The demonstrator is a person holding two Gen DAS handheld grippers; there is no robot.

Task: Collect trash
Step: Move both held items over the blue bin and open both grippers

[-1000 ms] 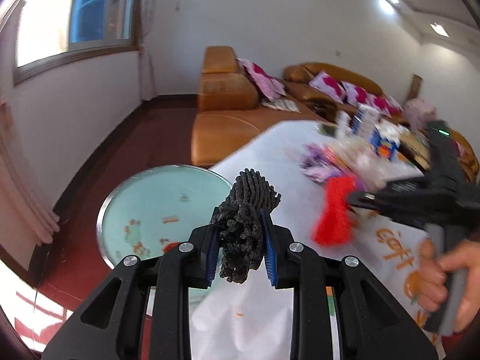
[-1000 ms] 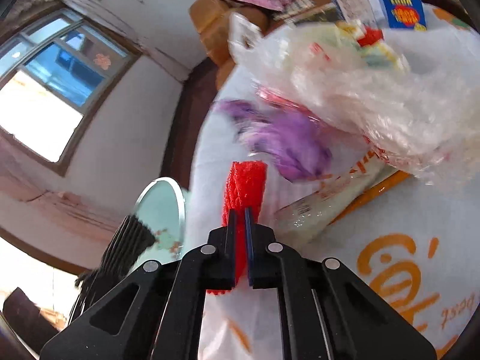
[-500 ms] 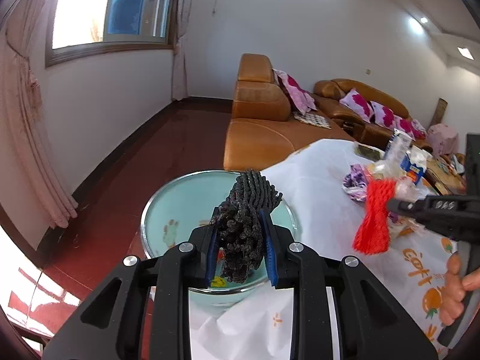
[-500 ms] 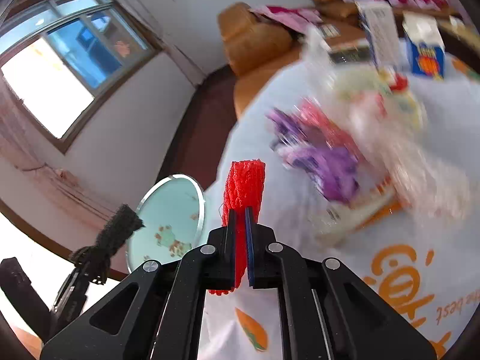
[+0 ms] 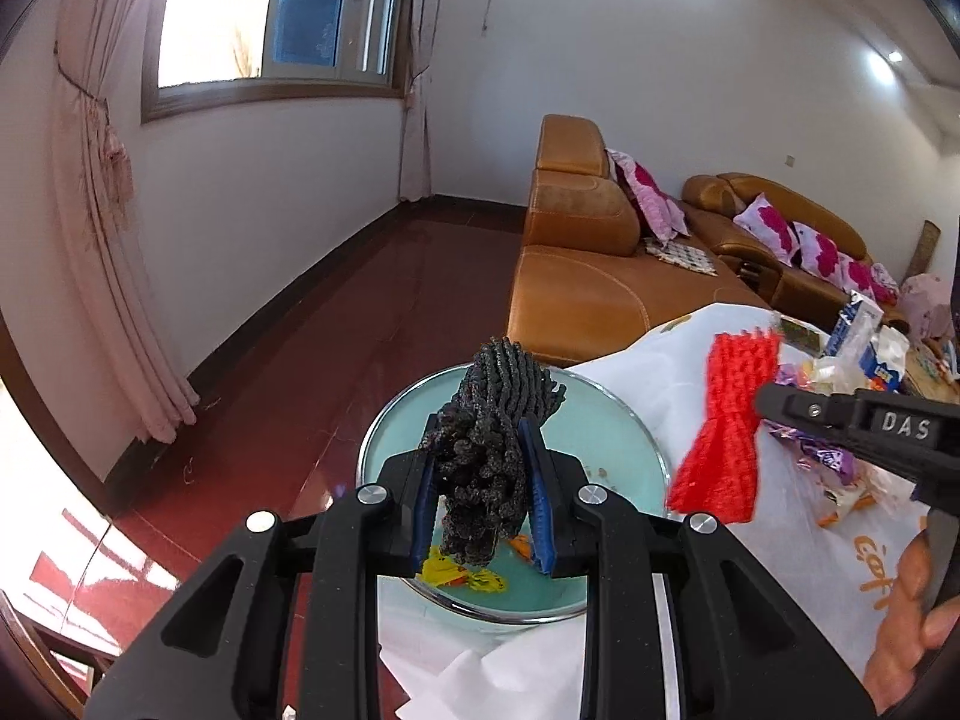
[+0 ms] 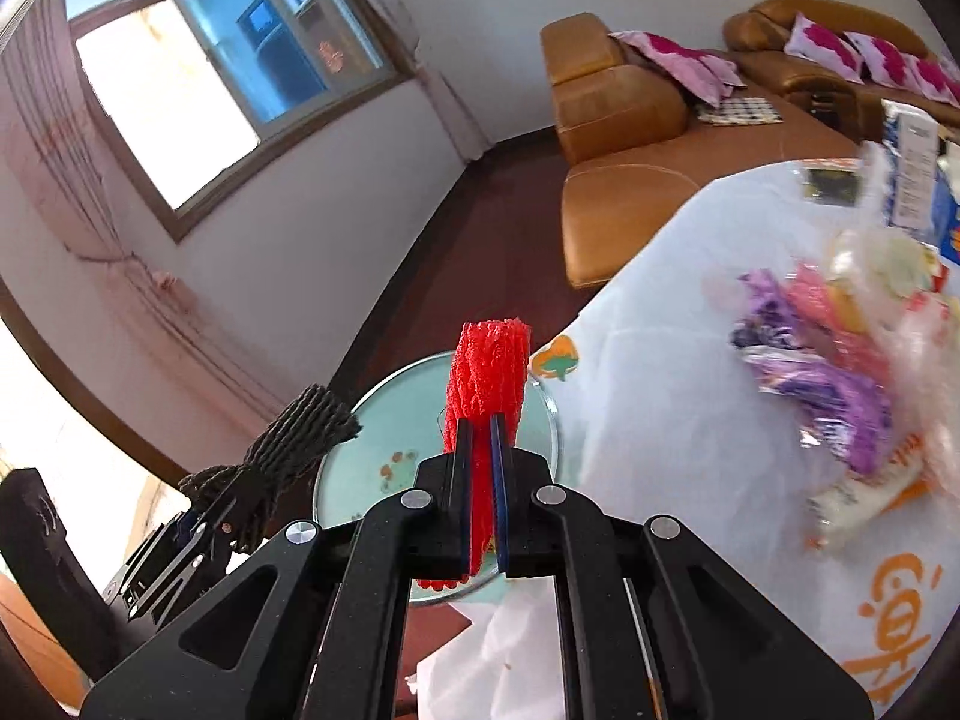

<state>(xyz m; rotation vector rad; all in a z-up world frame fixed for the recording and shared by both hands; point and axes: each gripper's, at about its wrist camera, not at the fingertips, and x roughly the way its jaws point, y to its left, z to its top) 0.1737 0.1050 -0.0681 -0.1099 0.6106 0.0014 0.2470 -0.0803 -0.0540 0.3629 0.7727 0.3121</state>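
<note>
- The left tongs (image 5: 480,504) are clamped on a black foam net (image 5: 492,456), held above the round green bin (image 5: 600,438).
- The right tongs (image 6: 480,492) are pinched nearly closed on a red foam net (image 6: 489,372), over the same bin's near edge.
- Right of the bin, the white-covered tabletop (image 6: 660,372) carries purple wrappers (image 6: 822,384) and a clear bag.
- Beyond stands an orange sofa (image 5: 588,276).

White walls (image 5: 288,192), red floor (image 5: 336,360) — orange sofa (image 5: 600,276), bright window (image 5: 270,12).

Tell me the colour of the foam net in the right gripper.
Bright red foam net, clamped in the right gripper; clearest in the right wrist view.
</note>
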